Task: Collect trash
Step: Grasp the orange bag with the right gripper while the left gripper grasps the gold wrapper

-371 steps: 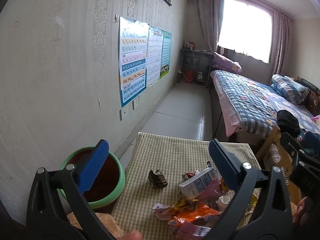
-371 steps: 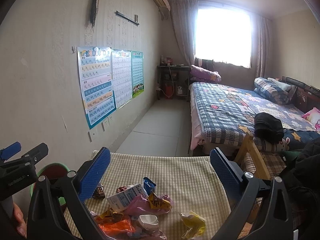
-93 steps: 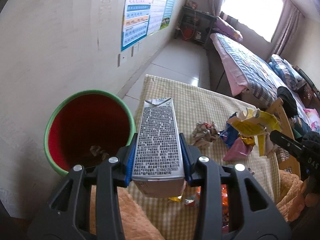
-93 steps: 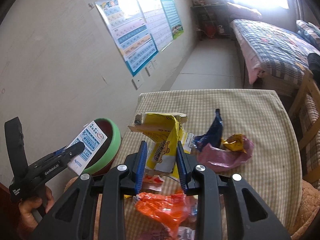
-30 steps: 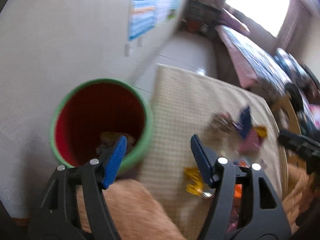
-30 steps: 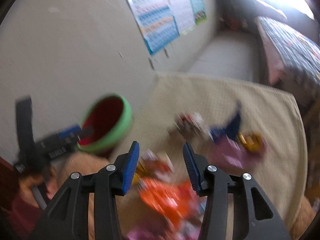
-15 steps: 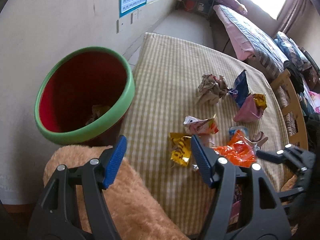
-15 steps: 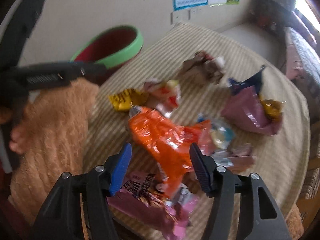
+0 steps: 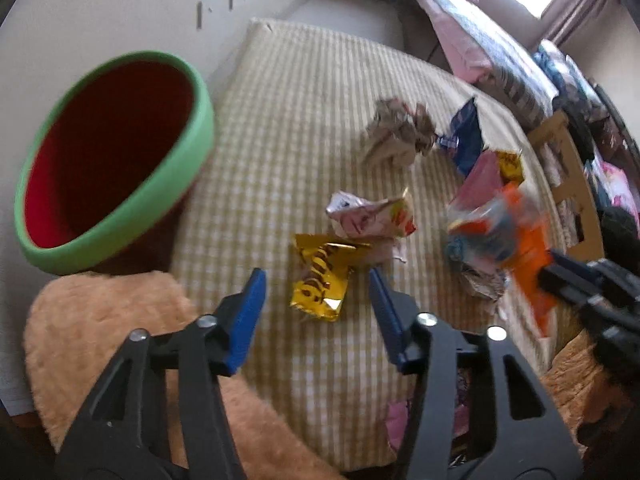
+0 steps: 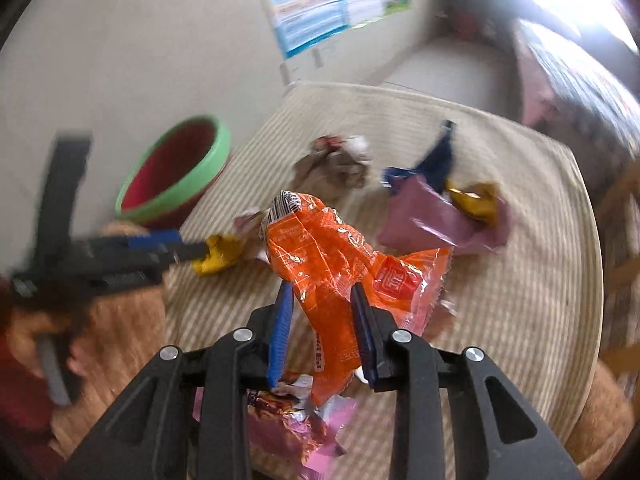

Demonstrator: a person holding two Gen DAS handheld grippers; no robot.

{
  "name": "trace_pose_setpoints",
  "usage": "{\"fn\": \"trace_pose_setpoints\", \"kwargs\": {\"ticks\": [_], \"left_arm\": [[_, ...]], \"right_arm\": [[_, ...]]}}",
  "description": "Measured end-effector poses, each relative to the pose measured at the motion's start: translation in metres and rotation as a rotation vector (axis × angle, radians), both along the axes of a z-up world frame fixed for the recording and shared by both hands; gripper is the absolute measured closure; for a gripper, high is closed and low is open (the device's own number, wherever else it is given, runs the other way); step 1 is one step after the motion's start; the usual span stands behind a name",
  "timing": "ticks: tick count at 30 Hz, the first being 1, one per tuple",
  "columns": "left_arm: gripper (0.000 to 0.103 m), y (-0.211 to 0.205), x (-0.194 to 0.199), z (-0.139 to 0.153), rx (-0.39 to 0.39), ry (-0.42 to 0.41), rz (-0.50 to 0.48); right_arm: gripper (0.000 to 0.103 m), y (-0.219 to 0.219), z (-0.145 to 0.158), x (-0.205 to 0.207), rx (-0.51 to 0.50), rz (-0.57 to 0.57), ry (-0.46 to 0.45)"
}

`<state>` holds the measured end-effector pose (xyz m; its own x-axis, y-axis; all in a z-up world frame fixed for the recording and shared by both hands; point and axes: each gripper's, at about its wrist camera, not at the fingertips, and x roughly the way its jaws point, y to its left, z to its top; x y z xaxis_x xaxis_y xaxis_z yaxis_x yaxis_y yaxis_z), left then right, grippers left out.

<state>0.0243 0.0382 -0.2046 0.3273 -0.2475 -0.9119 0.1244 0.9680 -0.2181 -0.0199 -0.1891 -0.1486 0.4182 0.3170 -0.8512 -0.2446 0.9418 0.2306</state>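
Right wrist view: the right hand-held gripper (image 10: 322, 312) closes its jaws on an orange wrapper (image 10: 332, 256) above the worktop (image 10: 520, 240); the left hand-held gripper (image 9: 316, 300), jaws narrowing, flanks a yellow wrapper (image 9: 322, 280) near the green-rimmed bin (image 9: 120, 208).

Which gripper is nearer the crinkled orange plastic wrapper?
Right. The right gripper has the orange plastic wrapper between its closing jaws. The left gripper sits off to the side, closing around a yellow foil wrapper nearer the green-rimmed red bin.
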Motion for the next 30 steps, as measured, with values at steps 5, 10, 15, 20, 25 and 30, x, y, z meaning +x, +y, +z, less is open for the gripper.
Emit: {"fn": "trace_pose_setpoints", "kwargs": {"ticks": [5, 10, 15, 20, 25, 30], "left_arm": [[0.070, -0.014, 0.006, -0.018, -0.016, 0.053, -0.031], [0.080, -0.014, 0.006, -0.026, -0.022, 0.074, -0.029], [0.075, -0.015, 0.004, -0.024, 0.004, 0.060, -0.034], [0.054, -0.019, 0.001, -0.026, 0.016, 0.058, -0.068], [0.054, -0.022, 0.002, -0.030, 0.013, 0.071, -0.076], [0.077, -0.017, 0.001, -0.030, 0.010, 0.066, -0.052]], "right_arm": [[0.075, -0.014, 0.002, 0.002, 0.055, -0.072, 0.015], [0.086, -0.010, 0.002, -0.001, 0.082, -0.073, 0.020], [0.084, -0.007, -0.001, 0.000, 0.085, -0.076, 0.034], [0.056, -0.017, 0.002, 0.003, 0.072, -0.123, 0.003], [0.046, -0.034, -0.011, 0.022, 0.071, -0.179, 0.050], [0.045, -0.045, -0.032, 0.037, 0.160, -0.207, 0.148]]}}
